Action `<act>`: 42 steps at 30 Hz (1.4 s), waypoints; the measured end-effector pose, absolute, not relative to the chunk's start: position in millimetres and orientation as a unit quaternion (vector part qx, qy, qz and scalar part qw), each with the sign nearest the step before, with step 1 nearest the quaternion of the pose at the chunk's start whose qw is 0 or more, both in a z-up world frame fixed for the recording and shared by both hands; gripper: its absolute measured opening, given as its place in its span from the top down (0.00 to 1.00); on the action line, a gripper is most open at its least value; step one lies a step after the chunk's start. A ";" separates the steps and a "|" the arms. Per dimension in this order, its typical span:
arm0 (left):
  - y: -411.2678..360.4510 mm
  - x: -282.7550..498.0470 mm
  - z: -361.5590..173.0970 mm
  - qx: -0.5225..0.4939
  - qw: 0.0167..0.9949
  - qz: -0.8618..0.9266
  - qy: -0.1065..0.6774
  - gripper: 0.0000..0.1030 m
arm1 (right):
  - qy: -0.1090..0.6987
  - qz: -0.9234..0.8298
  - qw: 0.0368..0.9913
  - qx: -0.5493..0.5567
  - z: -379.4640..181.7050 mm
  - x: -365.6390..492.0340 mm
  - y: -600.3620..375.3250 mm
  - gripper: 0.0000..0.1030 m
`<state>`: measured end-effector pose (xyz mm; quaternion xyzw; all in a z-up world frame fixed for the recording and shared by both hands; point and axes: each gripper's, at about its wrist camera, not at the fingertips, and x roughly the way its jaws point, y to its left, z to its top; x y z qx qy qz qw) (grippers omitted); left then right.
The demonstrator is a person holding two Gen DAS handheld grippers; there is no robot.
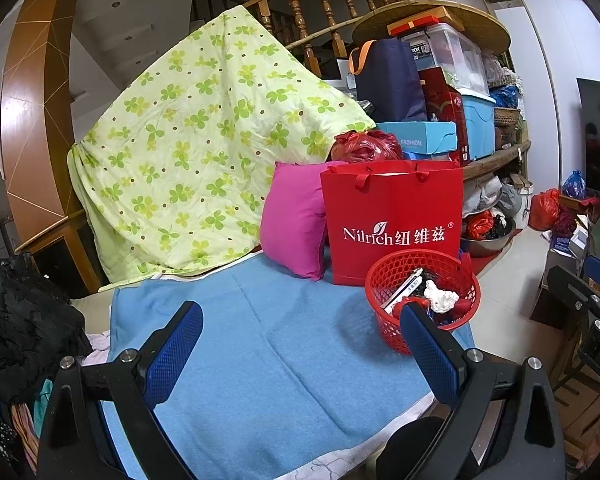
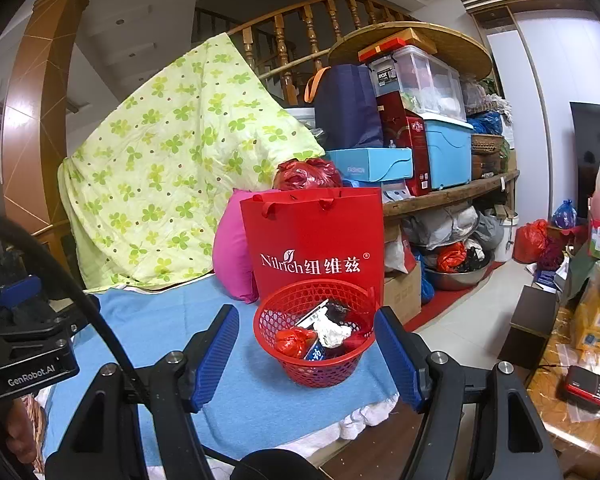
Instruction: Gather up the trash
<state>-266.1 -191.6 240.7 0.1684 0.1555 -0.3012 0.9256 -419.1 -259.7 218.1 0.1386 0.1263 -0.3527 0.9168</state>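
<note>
Trash point(image 2: 332, 330) fills the upright red basket point(image 2: 296, 364), mouth upward, while both grippers point(image 2: 306, 354) point(image 1: 300, 340) gape empty.

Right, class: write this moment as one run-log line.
left gripper: open, empty | right gripper: open, empty | red basket: on blue towel, holds trash

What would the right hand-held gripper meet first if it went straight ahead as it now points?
Probably the red mesh basket of trash, which sits on the blue towel between the open right hand-held gripper fingers; the exact depth is unclear.
</note>
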 end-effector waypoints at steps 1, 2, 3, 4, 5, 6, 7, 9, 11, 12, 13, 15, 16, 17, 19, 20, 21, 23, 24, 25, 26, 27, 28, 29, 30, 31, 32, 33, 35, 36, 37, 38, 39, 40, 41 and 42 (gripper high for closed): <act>-191.8 -266.8 240.6 0.168 0.925 -0.302 0.156 0.04 | 0.126 -0.353 0.917 0.138 218.1 -419.3 -259.4 0.29; -191.8 -267.3 240.8 0.168 0.925 -0.303 0.157 0.04 | 0.126 -0.354 0.916 0.137 218.2 -419.4 -259.2 0.29; -192.8 -268.2 239.8 0.168 0.925 -0.303 0.157 0.04 | 0.126 -0.354 0.916 0.137 218.0 -419.4 -259.8 0.29; -193.3 -269.5 239.8 0.169 0.925 -0.303 0.157 0.04 | 0.127 -0.355 0.916 0.137 217.8 -420.0 -260.1 0.29; -193.8 -270.4 239.5 0.170 0.925 -0.303 0.157 0.04 | 0.127 -0.355 0.916 0.137 217.2 -420.9 -260.6 0.29; -193.6 -268.9 239.3 0.168 0.924 -0.303 0.158 0.04 | 0.127 -0.354 0.916 0.138 217.1 -420.9 -260.6 0.29; -193.7 -269.4 239.3 0.168 0.924 -0.305 0.159 0.04 | 0.127 -0.354 0.916 0.138 217.0 -421.2 -260.7 0.29; -193.5 -268.8 239.0 0.170 0.924 -0.304 0.159 0.04 | 0.127 -0.355 0.916 0.137 217.0 -420.9 -260.5 0.29; -193.6 -269.7 239.1 0.170 0.923 -0.305 0.159 0.04 | 0.127 -0.355 0.916 0.137 217.2 -420.7 -260.1 0.29; -192.9 -267.6 238.1 0.171 0.923 -0.306 0.160 0.04 | 0.127 -0.355 0.916 0.137 217.3 -420.7 -260.0 0.29; -193.1 -267.8 238.1 0.171 0.923 -0.306 0.160 0.04 | 0.127 -0.355 0.916 0.137 217.3 -421.1 -260.1 0.29; -193.4 -266.8 237.5 0.171 0.922 -0.307 0.161 0.04 | 0.127 -0.355 0.916 0.137 217.3 -421.0 -259.8 0.29; -194.0 -266.3 236.6 0.172 0.922 -0.306 0.161 0.04 | 0.127 -0.355 0.916 0.137 217.3 -421.2 -259.7 0.29; -194.6 -266.8 236.1 0.172 0.922 -0.306 0.161 0.04 | 0.127 -0.355 0.916 0.137 217.6 -420.7 -259.7 0.29; -194.6 -266.7 235.8 0.172 0.922 -0.307 0.162 0.04 | 0.127 -0.355 0.916 0.136 217.7 -421.2 -260.0 0.29; -195.1 -267.3 235.4 0.173 0.922 -0.307 0.162 0.04 | 0.126 -0.356 0.916 0.136 217.7 -421.4 -260.1 0.29; -195.1 -266.8 235.0 0.173 0.921 -0.308 0.163 0.04 | 0.126 -0.356 0.916 0.137 217.3 -421.1 -261.9 0.29; -195.4 -266.7 234.3 0.173 0.921 -0.309 0.163 0.04 | 0.127 -0.354 0.916 0.138 215.3 -421.6 -264.8 0.29; -196.0 -267.0 234.2 0.174 0.921 -0.308 0.162 0.04 | 0.126 -0.355 0.916 0.138 215.4 -421.8 -264.7 0.29; -196.2 -267.2 233.9 0.174 0.921 -0.308 0.162 0.04 | 0.126 -0.355 0.916 0.137 215.8 -421.4 -264.4 0.29; -196.3 -267.2 233.7 0.174 0.921 -0.309 0.163 0.04 | 0.126 -0.356 0.916 0.137 215.5 -422.1 -264.9 0.29; -196.0 -266.6 233.6 0.173 0.920 -0.310 0.164 0.04 | 0.127 -0.355 0.916 0.137 215.9 -421.4 -265.1 0.29; -196.3 -266.7 232.7 0.174 0.920 -0.310 0.164 0.04 | 0.127 -0.355 0.916 0.137 216.0 -421.4 -265.1 0.29; -196.8 -266.6 231.7 0.176 0.920 -0.310 0.163 0.04 | 0.126 -0.355 0.916 0.138 216.0 -421.7 -265.2 0.29; -197.0 -266.5 232.6 0.175 0.920 -0.310 0.164 0.04 | 0.126 -0.355 0.916 0.139 214.1 -421.9 -266.9 0.29; -197.3 -266.6 232.2 0.175 0.920 -0.311 0.165 0.04 | 0.126 -0.355 0.916 0.139 212.5 -422.2 -268.3 0.29; -197.7 -266.8 231.9 0.175 0.919 -0.311 0.165 0.04 | 0.127 -0.355 0.916 0.139 211.9 -422.6 -268.7 0.29; -197.4 -266.5 231.1 0.176 0.919 -0.312 0.165 0.04 | 0.127 -0.354 0.916 0.139 212.6 -422.2 -268.6 0.29; -197.7 -266.2 230.5 0.176 0.919 -0.312 0.166 0.04 | 0.127 -0.355 0.916 0.140 212.0 -422.8 -269.1 0.29; -197.5 -266.3 230.7 0.176 0.918 -0.313 0.166 0.04 | 0.127 -0.354 0.916 0.139 212.6 -422.2 -268.5 0.29; -197.3 -266.2 229.9 0.176 0.918 -0.314 0.165 0.04 | 0.127 -0.354 0.916 0.139 212.7 -422.1 -268.6 0.29; -197.2 -266.1 229.9 0.177 0.918 -0.313 0.166 0.04 | 0.127 -0.354 0.916 0.139 211.9 -422.7 -269.2 0.29; -197.0 -266.0 229.8 0.176 0.918 -0.314 0.166 0.04 | 0.127 -0.354 0.916 0.139 212.5 -422.3 -268.8 0.29; -197.1 -266.0 229.2 0.177 0.918 -0.315 0.167 0.04 | 0.127 -0.354 0.916 0.139 212.8 -422.0 -268.4 0.29; -196.6 -266.0 228.9 0.178 0.917 -0.315 0.166 0.04 | 0.127 -0.354 0.916 0.139 212.6 -422.2 -268.5 0.29; -196.8 -266.0 228.8 0.178 0.918 -0.314 0.166 0.04 | 0.127 -0.354 0.916 0.139 213.0 -422.0 -268.2 0.29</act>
